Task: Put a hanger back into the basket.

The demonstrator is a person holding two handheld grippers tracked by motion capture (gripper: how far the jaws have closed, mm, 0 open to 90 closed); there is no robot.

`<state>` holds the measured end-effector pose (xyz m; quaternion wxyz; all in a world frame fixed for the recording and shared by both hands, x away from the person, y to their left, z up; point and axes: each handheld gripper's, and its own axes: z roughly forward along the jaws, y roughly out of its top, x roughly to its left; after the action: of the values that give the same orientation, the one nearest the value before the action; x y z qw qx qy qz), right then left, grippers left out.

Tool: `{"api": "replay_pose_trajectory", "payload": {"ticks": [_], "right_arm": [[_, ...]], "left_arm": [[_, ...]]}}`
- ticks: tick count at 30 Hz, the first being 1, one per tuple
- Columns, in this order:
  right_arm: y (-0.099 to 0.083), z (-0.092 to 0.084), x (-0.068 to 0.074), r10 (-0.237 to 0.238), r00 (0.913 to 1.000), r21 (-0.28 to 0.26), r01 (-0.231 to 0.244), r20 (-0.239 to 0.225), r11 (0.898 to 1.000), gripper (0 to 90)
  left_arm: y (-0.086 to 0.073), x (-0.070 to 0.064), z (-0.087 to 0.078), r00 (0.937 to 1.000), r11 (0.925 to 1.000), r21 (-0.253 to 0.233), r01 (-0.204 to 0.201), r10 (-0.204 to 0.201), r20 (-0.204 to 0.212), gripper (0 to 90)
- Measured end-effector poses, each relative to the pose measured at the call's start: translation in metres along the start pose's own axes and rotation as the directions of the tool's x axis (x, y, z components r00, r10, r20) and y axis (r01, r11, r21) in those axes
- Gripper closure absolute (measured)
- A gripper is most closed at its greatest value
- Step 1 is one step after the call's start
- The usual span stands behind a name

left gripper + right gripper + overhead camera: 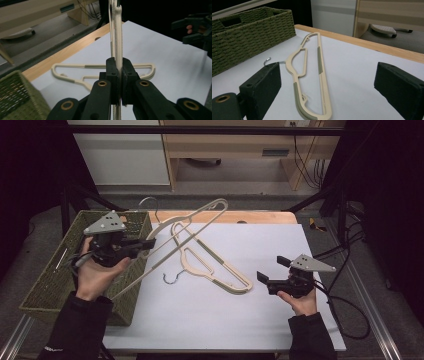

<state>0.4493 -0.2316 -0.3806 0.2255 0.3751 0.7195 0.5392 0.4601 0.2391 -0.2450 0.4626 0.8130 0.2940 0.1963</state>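
Left hand-held gripper [148,243] was raised over the basket [60,270], pointing level, clamped on a lifted hanger [195,217]. Right hand-held gripper [272,272] rested low on the bench [200,320], jaws wide apart, a second hanger [322,75] lying flat just ahead.

The left tongs [148,243] are clamped tight above the counter's [280,320] left edge; the right tongs [273,268] gape wide near its right edge.
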Motion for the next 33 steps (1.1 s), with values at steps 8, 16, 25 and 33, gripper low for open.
{"api": "replay_pose_trajectory", "payload": {"ticks": [8, 16, 25, 33], "right_arm": [[0.000, -0.003, -0.003, 0.006, 1.0000, -0.009, -0.005, 0.004, 1.000, 7.4], [0.000, -0.001, -0.003, 0.006, 1.0000, -0.002, -0.006, 0.008, 1.000, 7.0], [-0.001, 0.001, -0.003, 0.010, 0.9999, 0.004, -0.010, 0.008, 1.000, 6.9], [-0.001, 0.000, -0.004, 0.013, 0.9999, 0.004, -0.013, 0.008, 1.000, 6.9]], "left_arm": [[-0.017, 0.038, -0.019, 0.9963, 0.9993, 0.004, 0.038, -0.038, -0.077, 86.5], [-0.032, 0.073, -0.035, 0.9872, 0.9975, 0.001, 0.071, -0.070, -0.144, 86.5], [-0.050, 0.101, -0.055, 0.9793, 0.9970, 0.012, 0.077, -0.073, -0.189, 86.5], [-0.074, 0.123, -0.068, 0.9657, 0.9915, 0.012, 0.129, -0.123, -0.228, 86.5]]}}
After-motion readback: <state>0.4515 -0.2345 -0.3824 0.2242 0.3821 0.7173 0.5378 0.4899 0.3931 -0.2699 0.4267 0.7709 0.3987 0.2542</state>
